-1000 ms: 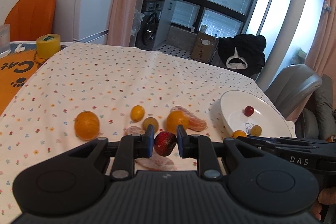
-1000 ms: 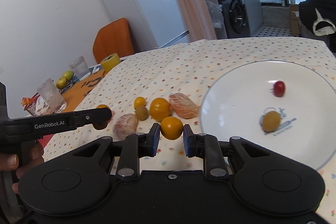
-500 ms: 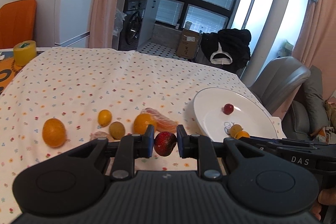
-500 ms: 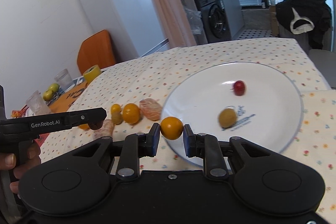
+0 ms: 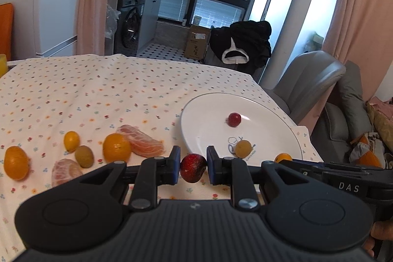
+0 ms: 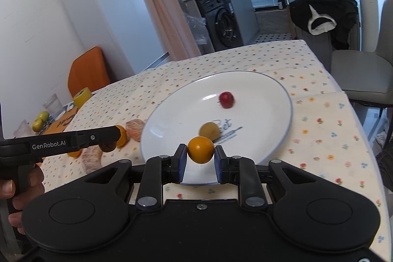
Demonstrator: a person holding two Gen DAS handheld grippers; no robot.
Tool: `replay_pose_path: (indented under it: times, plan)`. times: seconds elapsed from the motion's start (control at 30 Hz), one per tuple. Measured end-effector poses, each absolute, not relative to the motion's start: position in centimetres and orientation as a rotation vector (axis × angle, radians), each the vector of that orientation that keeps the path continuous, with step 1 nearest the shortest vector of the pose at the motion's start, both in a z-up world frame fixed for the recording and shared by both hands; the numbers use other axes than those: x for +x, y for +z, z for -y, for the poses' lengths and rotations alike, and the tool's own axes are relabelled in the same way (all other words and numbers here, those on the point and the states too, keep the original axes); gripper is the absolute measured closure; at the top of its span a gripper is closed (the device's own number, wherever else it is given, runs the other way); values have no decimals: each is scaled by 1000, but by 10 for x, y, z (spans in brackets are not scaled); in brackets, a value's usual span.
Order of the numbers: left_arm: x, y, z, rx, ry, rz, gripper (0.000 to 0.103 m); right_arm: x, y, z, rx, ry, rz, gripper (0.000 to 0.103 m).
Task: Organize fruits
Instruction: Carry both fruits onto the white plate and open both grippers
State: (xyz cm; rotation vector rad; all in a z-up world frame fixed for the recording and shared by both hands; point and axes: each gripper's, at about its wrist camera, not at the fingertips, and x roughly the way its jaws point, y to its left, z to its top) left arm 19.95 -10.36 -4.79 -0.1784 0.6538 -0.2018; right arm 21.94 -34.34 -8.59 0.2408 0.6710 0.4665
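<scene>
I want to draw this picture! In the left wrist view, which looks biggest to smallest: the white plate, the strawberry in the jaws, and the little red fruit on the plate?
1. White plate, easily the biggest.
2. Strawberry, though it sits close to the camera, so it may look bigger than it is.
3. Little red fruit, smallest, and farther away.

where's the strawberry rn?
Left wrist view: the strawberry is clamped in the left gripper, just short of the plate rim.

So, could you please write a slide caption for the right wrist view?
Right tongs hold a small orange fruit over the near rim of a white plate already holding two fruits.
</scene>
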Motion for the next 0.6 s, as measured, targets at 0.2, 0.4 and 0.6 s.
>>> replay_pose_path:
  times: [0.2, 0.4, 0.6]
  plan:
    - [210, -51, 118, -164, -226, -664, 82, 220, -90, 351, 238, 436, -676, 72]
    - [220, -51, 130, -138, -252, -670, 82, 220, -90, 358, 255, 433, -667, 69]
    - [227, -54, 139, -131, -273, -682, 82, 220, -89, 360, 258, 443, -661, 64]
